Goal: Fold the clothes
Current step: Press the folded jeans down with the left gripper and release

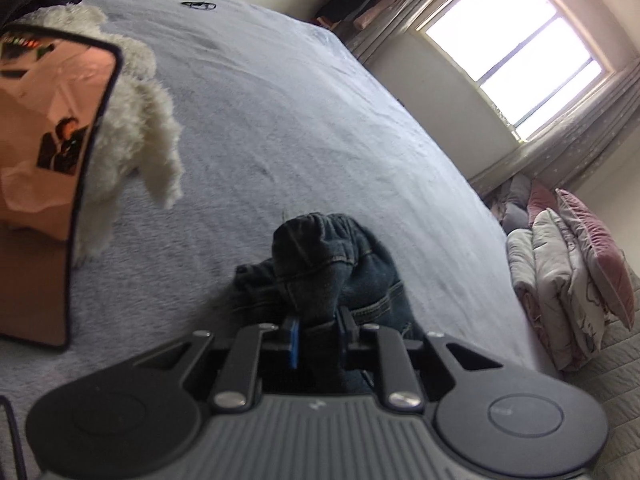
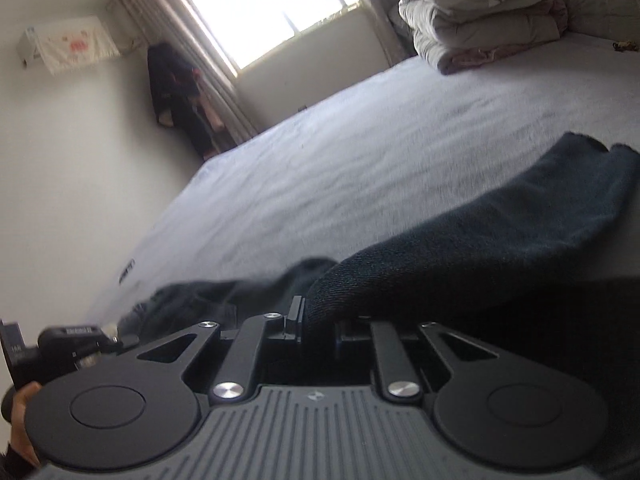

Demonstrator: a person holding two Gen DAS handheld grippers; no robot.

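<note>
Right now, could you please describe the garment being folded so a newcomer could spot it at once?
Start from the wide grey bed. Near its front edge lies a pair of jeans, pinched by both tools. It is dark blue denim with visible seams, unlike the fluffy white garment beside it.

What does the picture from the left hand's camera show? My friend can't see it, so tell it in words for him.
The left gripper is shut on a bunch of dark blue jeans, on a wide grey bed. A fluffy white garment lies to the left, folded quilts are piled at the right, and a bright window shines beyond.
</note>
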